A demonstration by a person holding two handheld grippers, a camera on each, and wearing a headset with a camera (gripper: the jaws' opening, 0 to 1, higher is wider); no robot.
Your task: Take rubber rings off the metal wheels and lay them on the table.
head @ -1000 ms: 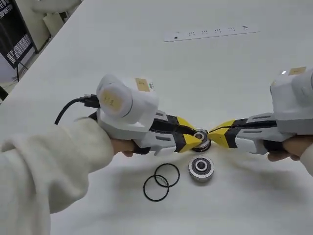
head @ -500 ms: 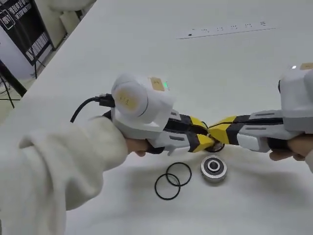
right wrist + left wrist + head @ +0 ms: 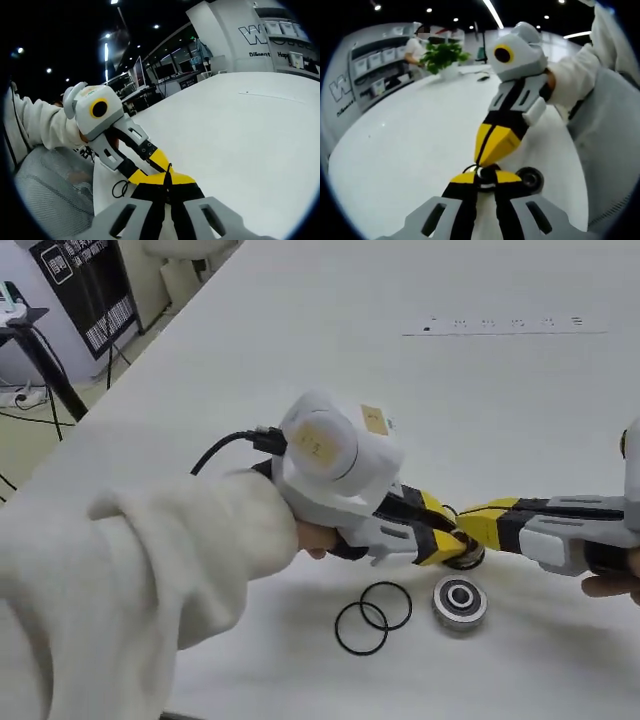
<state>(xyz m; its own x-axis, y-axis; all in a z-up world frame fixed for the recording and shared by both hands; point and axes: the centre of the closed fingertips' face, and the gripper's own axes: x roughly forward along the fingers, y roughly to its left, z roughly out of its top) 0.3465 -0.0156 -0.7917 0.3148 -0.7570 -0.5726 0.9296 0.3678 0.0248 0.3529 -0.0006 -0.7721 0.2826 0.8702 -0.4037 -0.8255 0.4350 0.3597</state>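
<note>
Near the right of the white table point(image 3: 300, 360), the two tongs meet tip to tip over one metal wheel point(image 3: 466, 560). The left gripper point(image 3: 448, 543) is clenched on that wheel; its own view shows the hub seated between its yellow tips. The right gripper point(image 3: 478, 530) comes in from the right, its jaws pinched together on a thin black strand that looks to be the wheel's rubber ring point(image 3: 169, 169). Just nearer lies a second wheel point(image 3: 460, 602). Left of it, two loose rings point(image 3: 373, 616) lie overlapping on the table, so I judge the work to be partway through. To do this step well, the left hold should be firm and level. The right should draw the ring outward and over the rim in one steady pull, then carry it to the others. A slack pinch would let the ring snap back.
</note>
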